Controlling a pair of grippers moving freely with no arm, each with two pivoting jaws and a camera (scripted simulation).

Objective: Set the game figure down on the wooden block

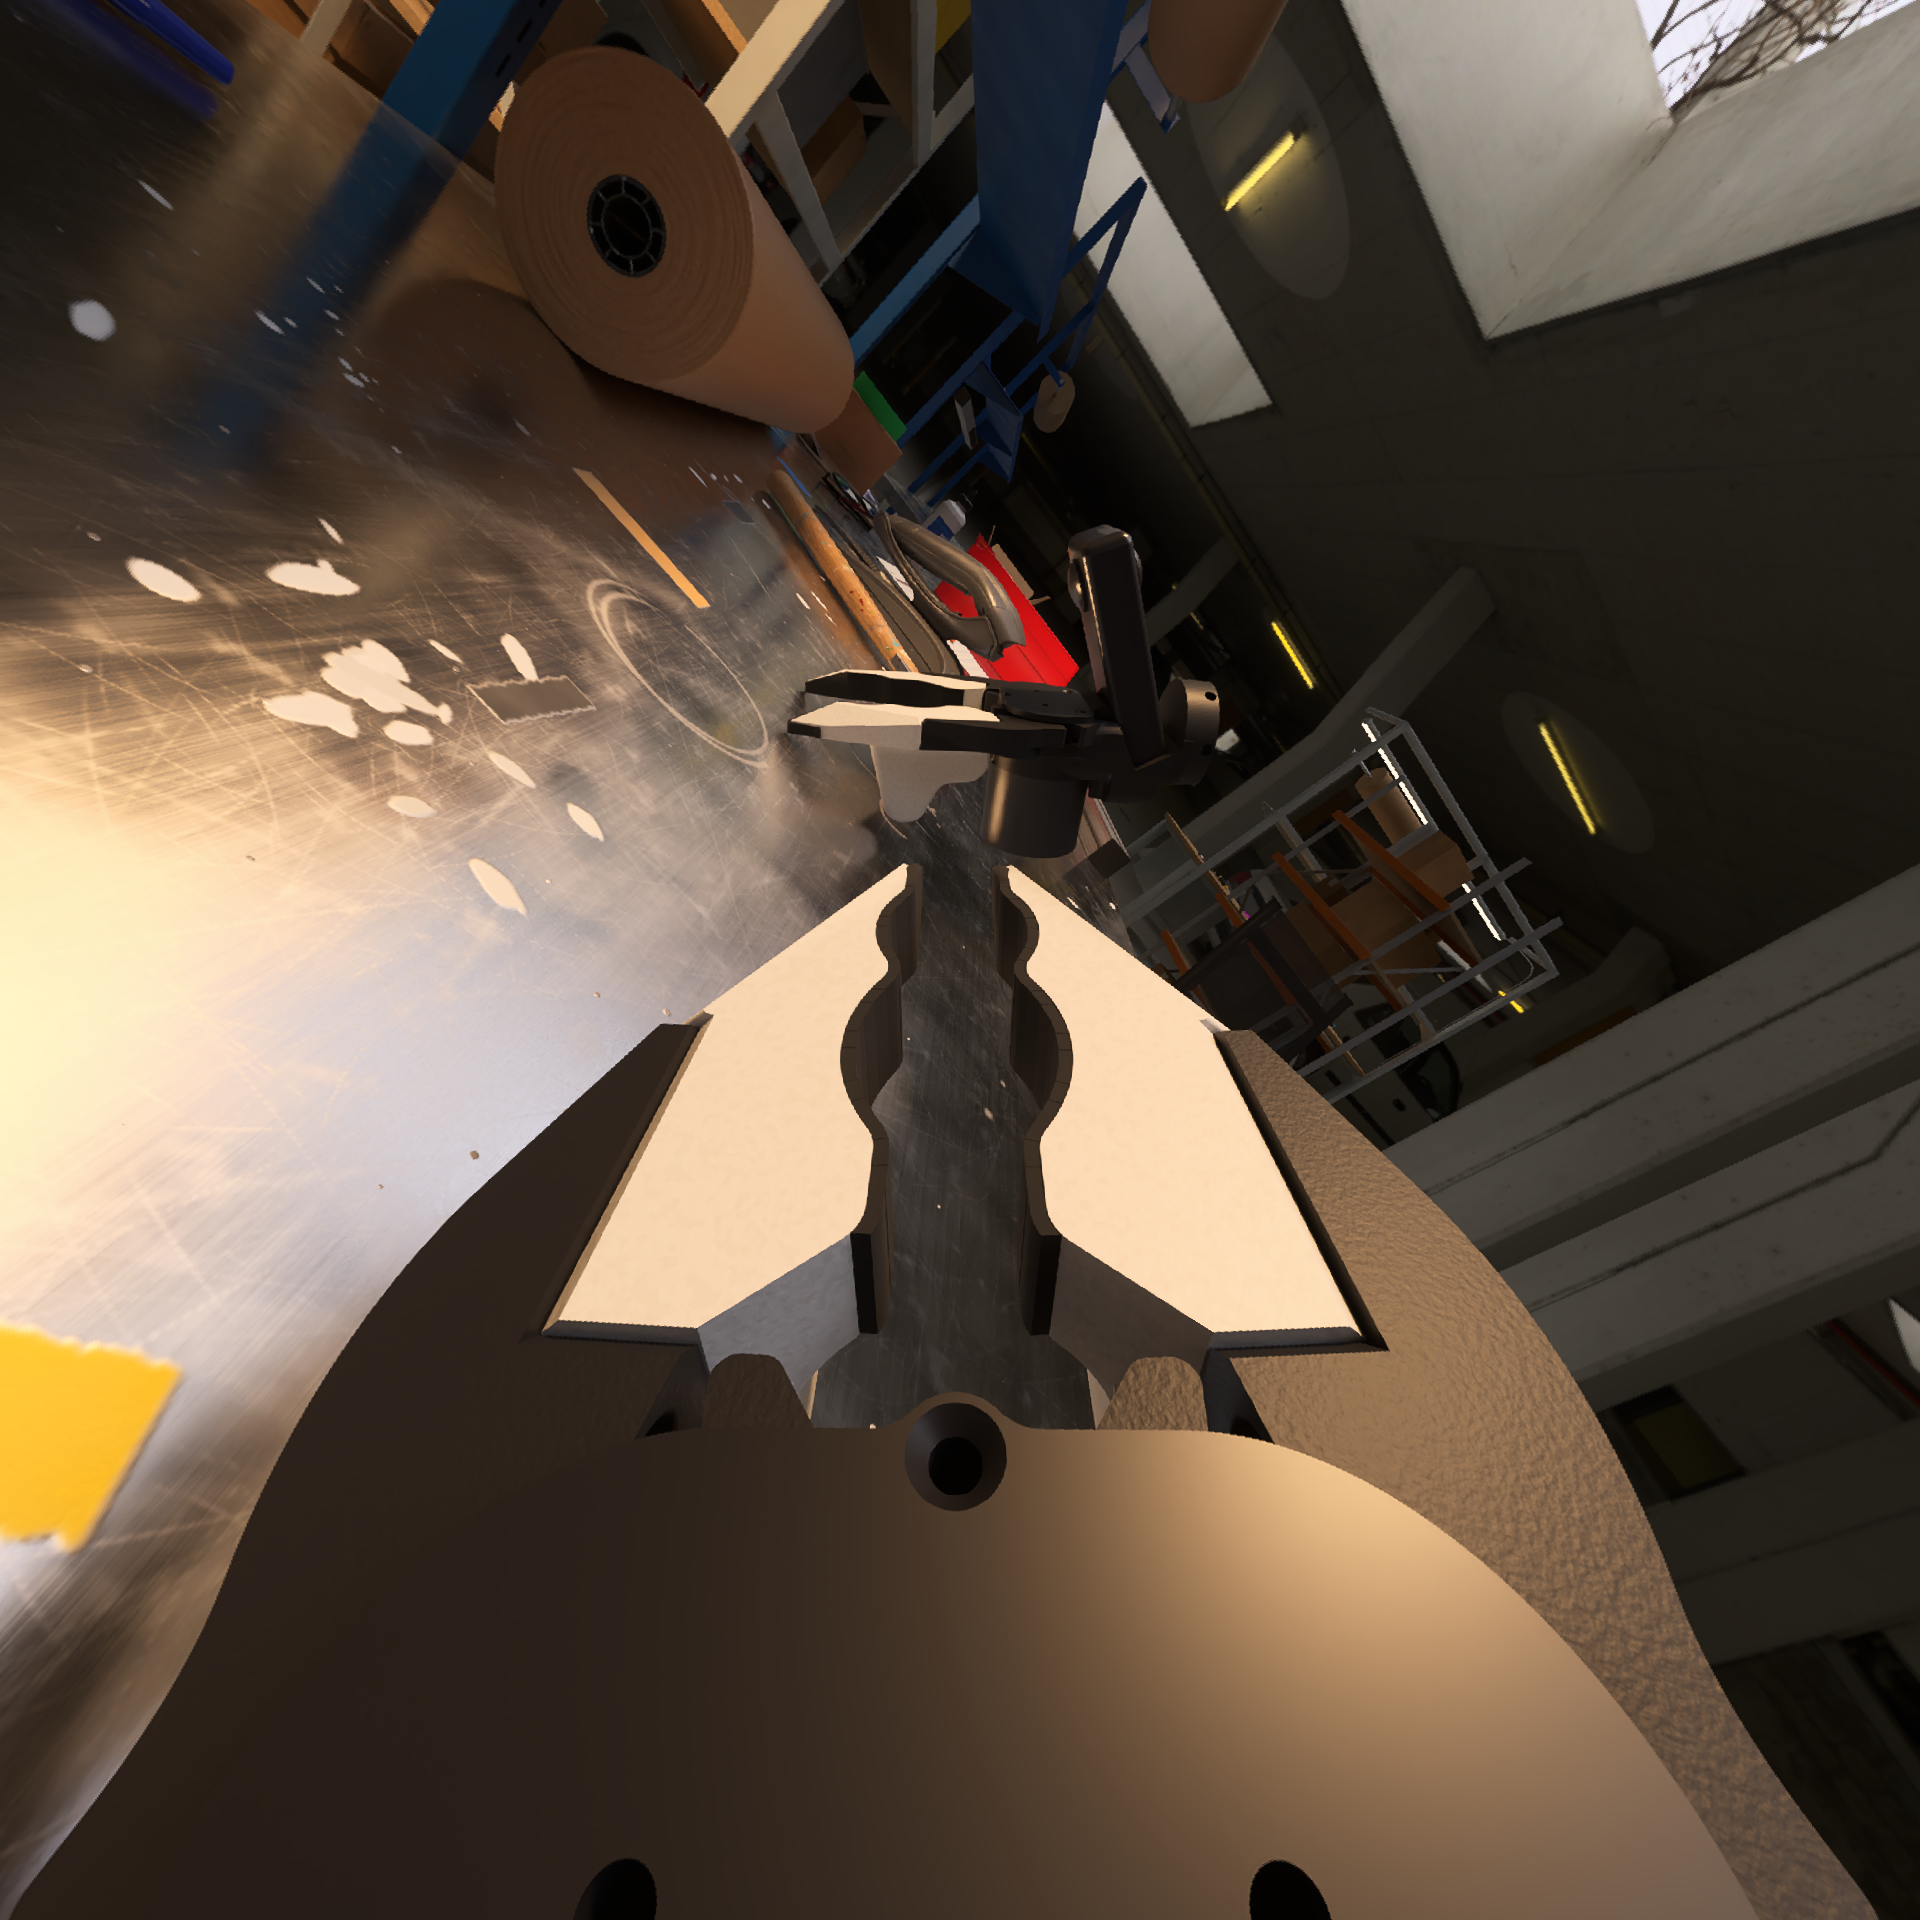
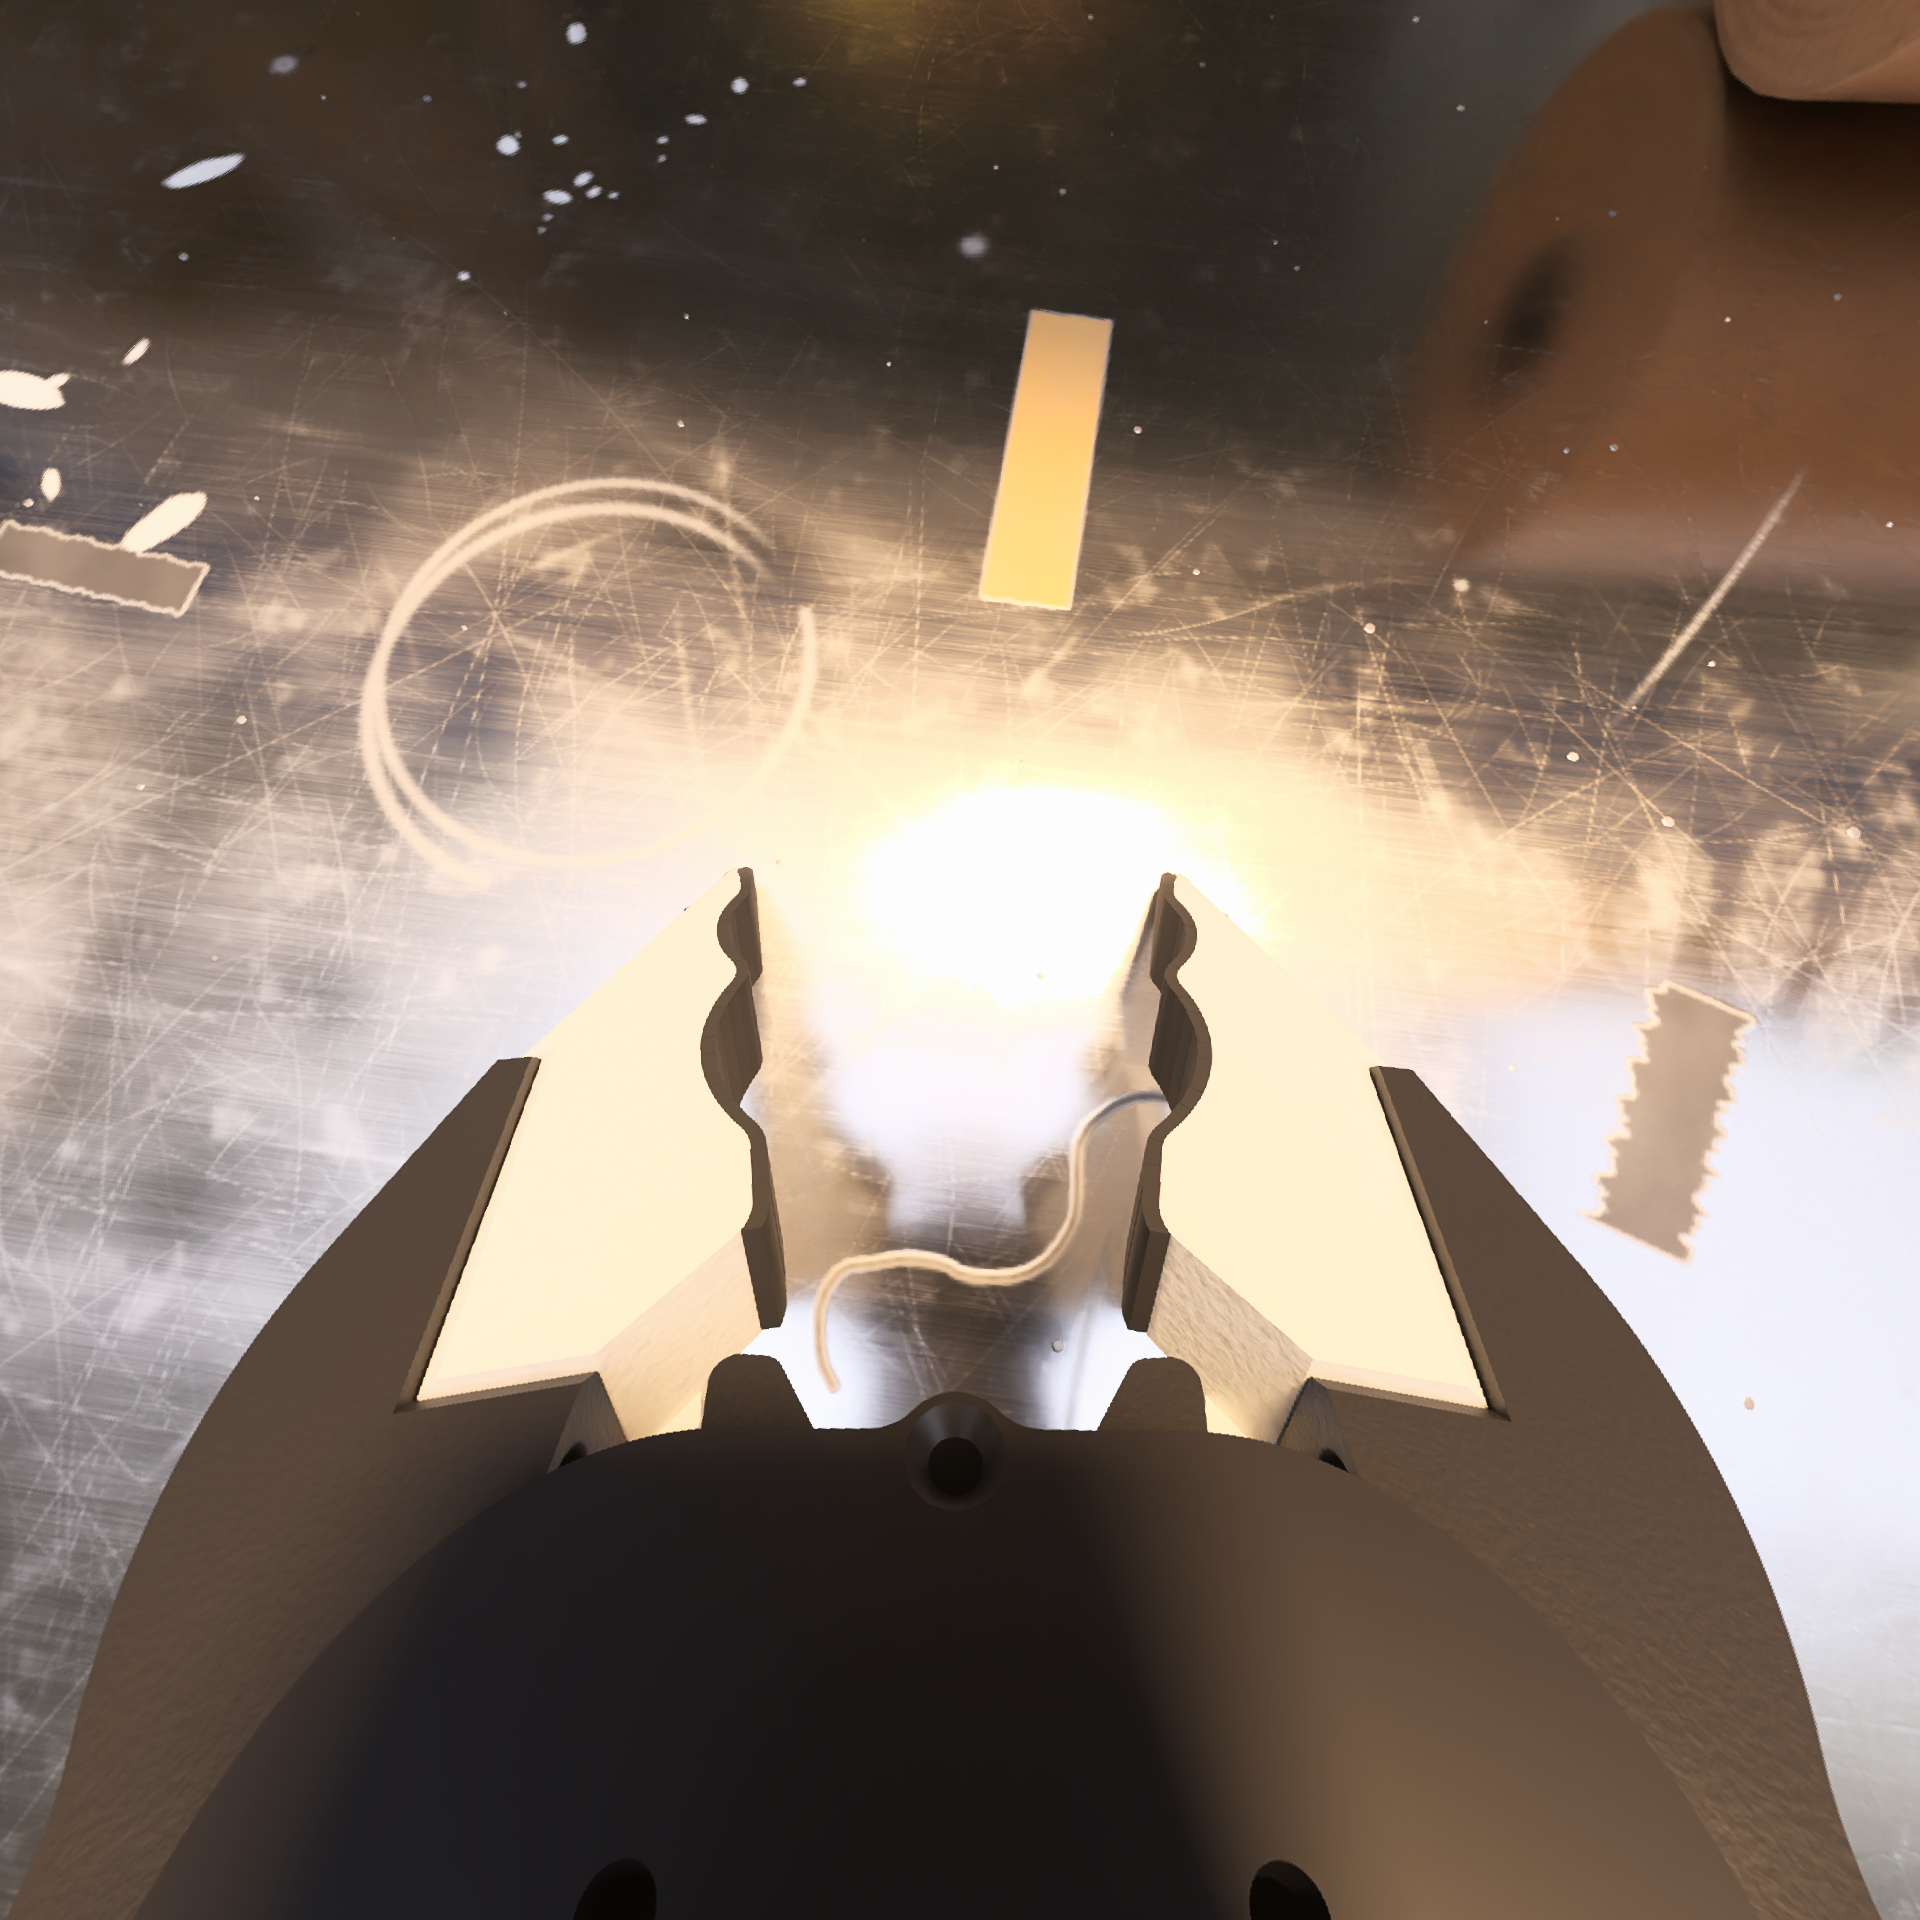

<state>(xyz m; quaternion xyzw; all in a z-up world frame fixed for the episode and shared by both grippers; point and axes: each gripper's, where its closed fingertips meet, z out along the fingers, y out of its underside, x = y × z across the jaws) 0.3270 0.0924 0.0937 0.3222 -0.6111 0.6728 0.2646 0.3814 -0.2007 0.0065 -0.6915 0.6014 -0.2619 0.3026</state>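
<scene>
I see neither the game figure nor the wooden block in either view. My left gripper (image 1: 958, 878) hovers over the scratched metal tabletop (image 1: 416, 935). Its fingers are drawn almost together with only a narrow slit between them, and nothing is in it. My right gripper (image 2: 956, 883) is open and empty, pointing down at the tabletop (image 2: 623, 1039) into a bright glare. It also shows in the left wrist view (image 1: 800, 709), ahead of my left fingertips and just above the table.
A big brown paper roll (image 1: 644, 229) lies at the far end of the table. A yellow tape strip (image 2: 1044, 457), grey tape scraps (image 2: 1673, 1122) and a thin curled thread (image 2: 935, 1268) lie flat on the tabletop. A yellow patch (image 1: 73, 1444) lies at the left.
</scene>
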